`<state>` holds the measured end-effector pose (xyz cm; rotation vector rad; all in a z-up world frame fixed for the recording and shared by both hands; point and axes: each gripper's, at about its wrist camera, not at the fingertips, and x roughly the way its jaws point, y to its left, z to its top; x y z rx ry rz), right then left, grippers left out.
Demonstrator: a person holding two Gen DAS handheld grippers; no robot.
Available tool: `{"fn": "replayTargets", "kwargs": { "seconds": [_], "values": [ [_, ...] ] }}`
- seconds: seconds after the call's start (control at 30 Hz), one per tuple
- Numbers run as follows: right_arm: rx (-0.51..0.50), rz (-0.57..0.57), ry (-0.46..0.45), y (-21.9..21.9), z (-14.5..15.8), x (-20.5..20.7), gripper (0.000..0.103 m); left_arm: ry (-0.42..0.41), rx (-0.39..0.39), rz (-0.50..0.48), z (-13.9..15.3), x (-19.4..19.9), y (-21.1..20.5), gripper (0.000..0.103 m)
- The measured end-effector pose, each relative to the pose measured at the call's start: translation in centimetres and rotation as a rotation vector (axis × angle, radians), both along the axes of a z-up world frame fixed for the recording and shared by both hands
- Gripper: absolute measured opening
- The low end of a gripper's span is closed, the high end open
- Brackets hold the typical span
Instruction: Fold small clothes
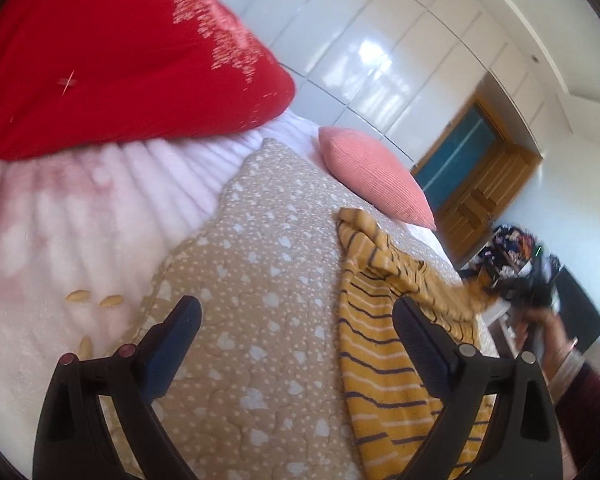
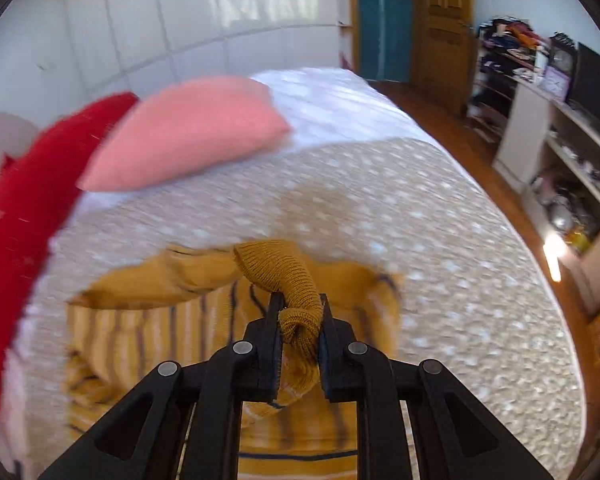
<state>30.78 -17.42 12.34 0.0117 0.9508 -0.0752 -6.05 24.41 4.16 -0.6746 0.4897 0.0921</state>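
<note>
Two grippers work over one striped mustard sweater [image 1: 380, 360] lying on a dotted tan quilt [image 1: 260, 280]. The right gripper [image 2: 300, 312] stands narrow, its jaws clamped on a bunched ribbed cuff [image 2: 300, 320] of the sweater, lifted above the rest of the garment; only the right wrist view shows this grip. The left gripper [image 1: 296, 316] is spread wide with nothing between its fingers, hovering above the quilt just left of the sweater. The left wrist view alone shows three small pale oval pieces [image 1: 96, 308] on the pink blanket [image 1: 60, 220] left of the quilt, and a person's hand [image 1: 548, 320], blurred, at the sweater's far right edge. Beyond the sweater, both views show one pink pillow [image 2: 188, 132] and one red pillow [image 1: 120, 48]. The right wrist view alone shows the wooden floor [image 2: 460, 140] right of the quilt and open shelves [image 2: 572, 152] along the wall, crowded with items too blurred to count. Farthest off stand white wardrobe doors [image 1: 380, 60] and a wooden door [image 2: 440, 32].
</note>
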Motion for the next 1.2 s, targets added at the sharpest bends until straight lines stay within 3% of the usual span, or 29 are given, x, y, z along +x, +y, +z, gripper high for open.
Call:
{"fn": "replayTargets", "kwargs": {
  "seconds": [0.1, 0.17, 0.43, 0.5, 0.63, 0.73, 0.8, 1.0, 1.2],
  "values": [
    [0.010, -0.062, 0.016, -2.0, -1.1, -0.5, 0.028, 0.018, -0.037, 0.015, -0.6, 0.4, 0.7, 0.096],
    [0.029, -0.032, 0.013, -2.6, -1.2, -1.9, 0.041, 0.028, -0.042, 0.015, -0.6, 0.4, 0.9, 0.096],
    [0.080, 0.092, 0.008, -6.2, 0.0, -11.7, 0.042, 0.058, -0.009, 0.001, -1.0, 0.8, -0.3, 0.096],
    [0.027, 0.087, -0.019, -8.7, 1.1, -14.5, 0.043, 0.057, 0.011, 0.031, -0.8, 0.2, -0.8, 0.096],
    [-0.180, 0.045, -0.105, -13.3, 4.0, -19.4, 0.049, 0.056, 0.099, 0.074, 0.4, -2.0, -3.1, 0.096],
    [-0.292, 0.040, -0.165, -15.6, 6.1, -23.0, 0.058, 0.065, 0.105, 0.022, 1.3, -4.2, -5.8, 0.096],
    [-0.331, 0.044, -0.202, -16.3, 6.6, -25.1, 0.066, 0.087, 0.162, -0.006, 2.2, -5.9, -8.3, 0.096],
    [-0.292, 0.120, -0.246, -15.7, 4.0, -30.0, 0.068, 0.104, 0.269, -0.067, 5.6, -9.8, -13.6, 0.096],
    [-0.183, 0.161, -0.208, -14.7, -0.3, -31.4, 0.068, 0.138, 0.326, -0.040, 7.2, -11.0, -14.5, 0.096]
  ]
}}
